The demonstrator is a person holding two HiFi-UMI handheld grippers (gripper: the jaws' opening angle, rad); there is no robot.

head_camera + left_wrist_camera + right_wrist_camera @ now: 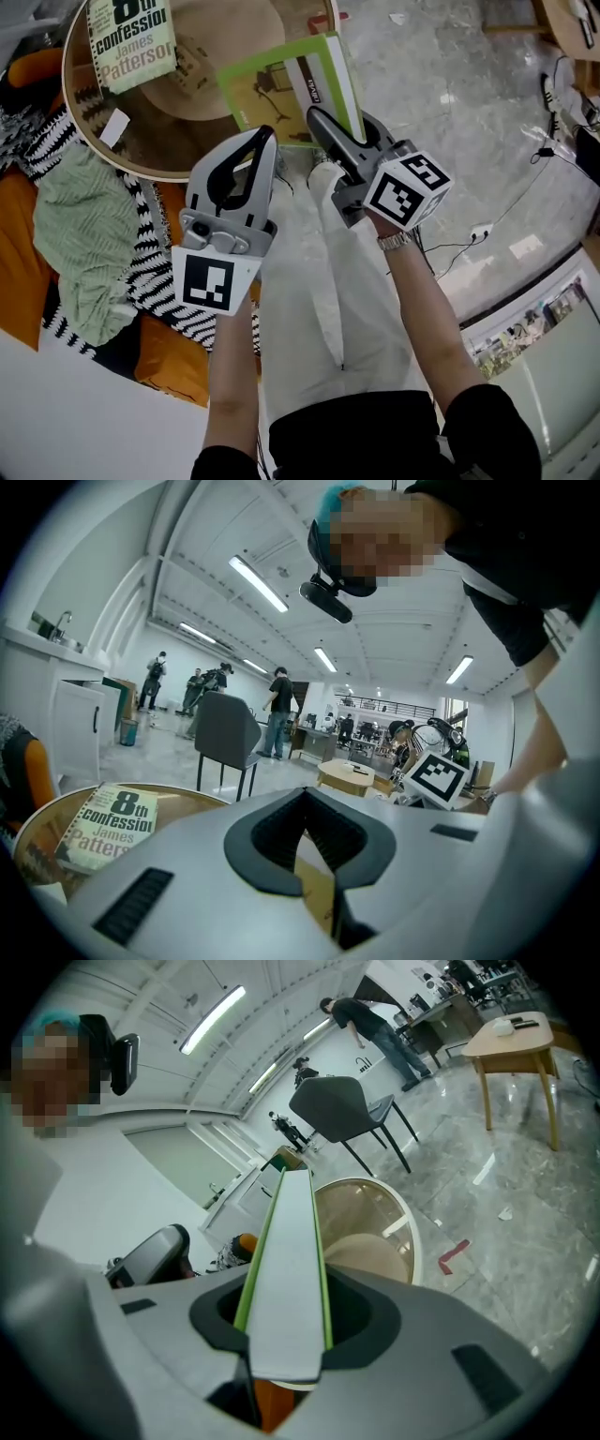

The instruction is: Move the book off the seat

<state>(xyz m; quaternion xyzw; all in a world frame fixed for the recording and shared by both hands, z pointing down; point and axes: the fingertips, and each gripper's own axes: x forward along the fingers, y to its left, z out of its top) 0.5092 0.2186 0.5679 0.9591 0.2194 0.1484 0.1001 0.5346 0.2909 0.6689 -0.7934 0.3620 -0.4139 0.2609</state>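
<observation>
Over the round wooden-rimmed side table (pixel 67 89), beside the sofa: the right gripper (pixel 328 127) is clenched on one edge of the thin green-covered hardback book (pixel 272 89), cover up above the table's near side, clear of the seat. Whether it touches the top yet, I cannot tell. The left gripper (pixel 266 136) is pinched together on nothing, alongside.

Step in hand, as I read it: setting the book down.
- Keep it level.
- Land it on bare tabletop, apart from the cream-and-green paperback (pixel 131 37).
- Let go only once the cover rests; a tilted drop could slide it off the rim.

Head view alone gives the orange sofa cushions (pixel 19 272), black-and-white striped throw (pixel 155 277) and pale green knitted cloth (pixel 84 234). Right gripper view alone shows the page edge running out between the jaws. Left gripper view alone shows a grey chair (pixel 225 733) and people standing far off.
</observation>
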